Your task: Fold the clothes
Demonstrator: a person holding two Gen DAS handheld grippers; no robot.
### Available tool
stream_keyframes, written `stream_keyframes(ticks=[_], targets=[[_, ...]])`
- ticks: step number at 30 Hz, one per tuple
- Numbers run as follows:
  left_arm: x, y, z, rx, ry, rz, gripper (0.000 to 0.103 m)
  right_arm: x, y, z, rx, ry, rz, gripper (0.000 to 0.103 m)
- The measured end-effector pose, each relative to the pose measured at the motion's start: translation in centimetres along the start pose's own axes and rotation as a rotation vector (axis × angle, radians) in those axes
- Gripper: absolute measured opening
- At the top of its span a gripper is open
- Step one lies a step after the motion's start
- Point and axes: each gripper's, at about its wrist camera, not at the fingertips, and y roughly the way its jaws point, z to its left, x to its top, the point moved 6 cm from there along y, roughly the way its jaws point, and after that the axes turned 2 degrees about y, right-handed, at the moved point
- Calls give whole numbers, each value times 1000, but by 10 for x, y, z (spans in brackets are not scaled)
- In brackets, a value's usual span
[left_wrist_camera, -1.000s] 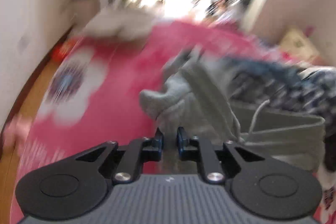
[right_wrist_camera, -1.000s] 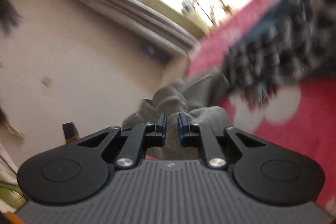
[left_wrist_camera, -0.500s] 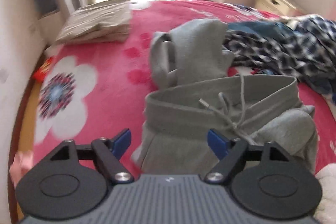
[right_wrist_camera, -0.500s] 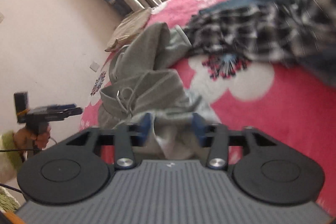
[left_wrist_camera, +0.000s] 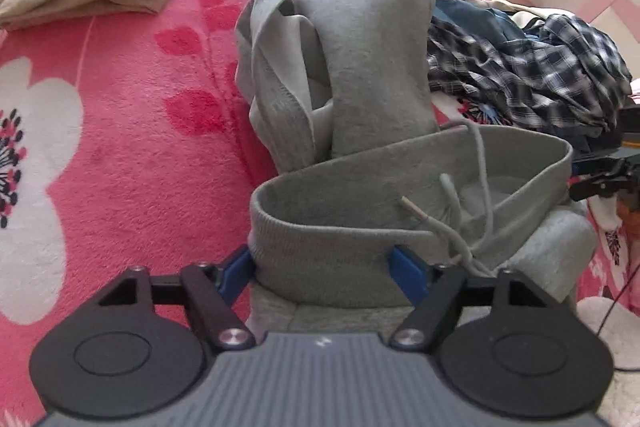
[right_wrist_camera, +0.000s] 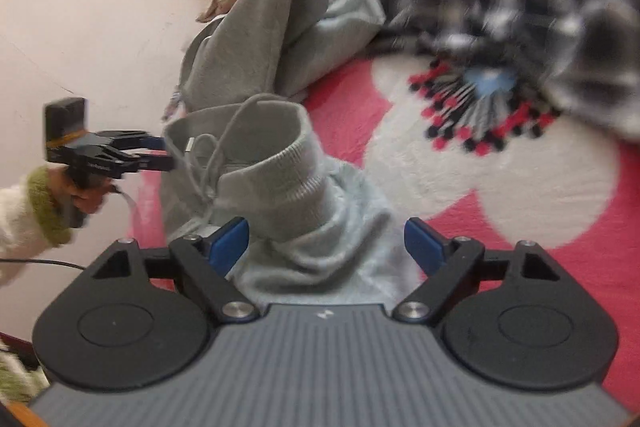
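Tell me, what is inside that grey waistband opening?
Inside the grey sweatpants waistband lies a loose drawstring with a pale tip, on grey lining. Deeper inside is hidden by folds.

The left hand-held gripper (left_wrist_camera: 325, 269) was held low with its blue-padded fingers (left_wrist_camera: 408, 273) spread wide apart, nothing being clamped between them. The right hand-held gripper (right_wrist_camera: 326, 245) was likewise held with its jaws spread wide and nothing gripped. In the right wrist view, the left hand-held gripper was seen from the side, its handle grasped by a hand (right_wrist_camera: 86, 193) emerging from a white sleeve (right_wrist_camera: 16, 223) with a green cuff.
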Motion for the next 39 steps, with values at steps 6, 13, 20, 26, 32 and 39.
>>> stream_keyframes(ticks=[6, 13, 20, 26, 32, 39], targets=[[0, -17, 3, 28, -4, -36, 28, -2, -4, 10, 9, 12, 6, 40], [-7, -55, -37, 99, 60, -135, 16, -15, -32, 52, -130, -50, -114, 18], [-1, -122, -96, 110, 40, -319, 13, -31, -81, 91, -208, -13, -405, 13], [30, -201, -165, 74, 62, -528, 13, -32, -157, 116, -233, -57, -671, 11], [83, -300, -261, -22, 178, -751, 13, -13, -277, 154, -263, -183, -947, 9], [144, -417, -383, -138, 347, -998, 13, 9, -459, 215, -328, -392, -1253, 9]])
